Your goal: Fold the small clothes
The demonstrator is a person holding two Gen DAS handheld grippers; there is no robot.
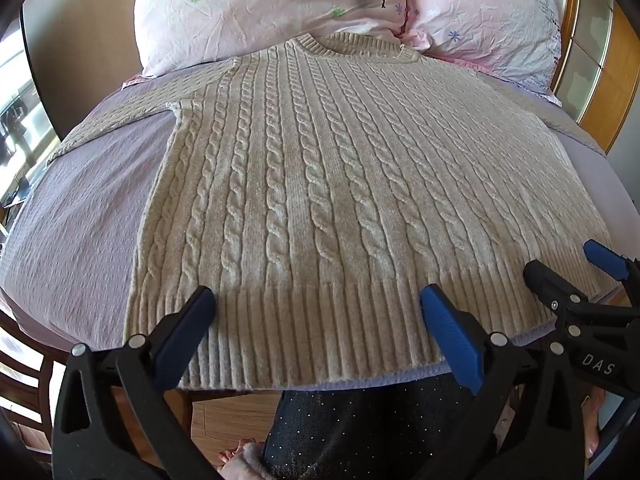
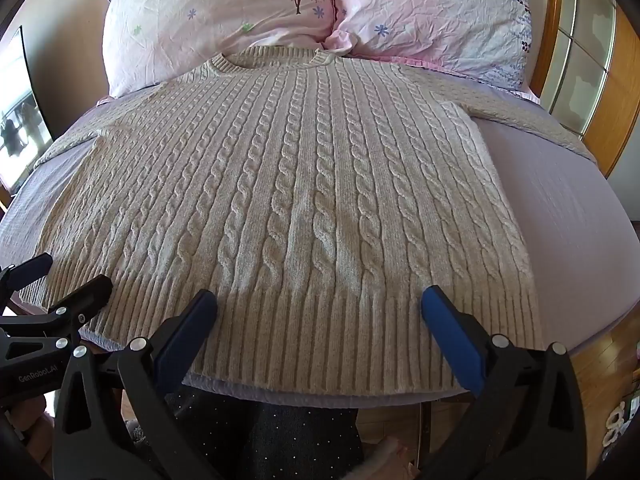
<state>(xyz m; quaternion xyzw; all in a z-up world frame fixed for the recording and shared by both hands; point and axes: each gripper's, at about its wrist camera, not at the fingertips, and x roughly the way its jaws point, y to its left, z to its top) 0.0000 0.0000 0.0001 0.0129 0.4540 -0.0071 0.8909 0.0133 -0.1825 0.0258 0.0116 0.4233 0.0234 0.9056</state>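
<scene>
We find the cream cable-knit sweater spread flat, front up, on the lilac bed, collar toward two pink pillows; left gripper hovers over the ribbed hem, jaws released; right gripper beside it, jaws likewise spread, grasping nothing.
</scene>
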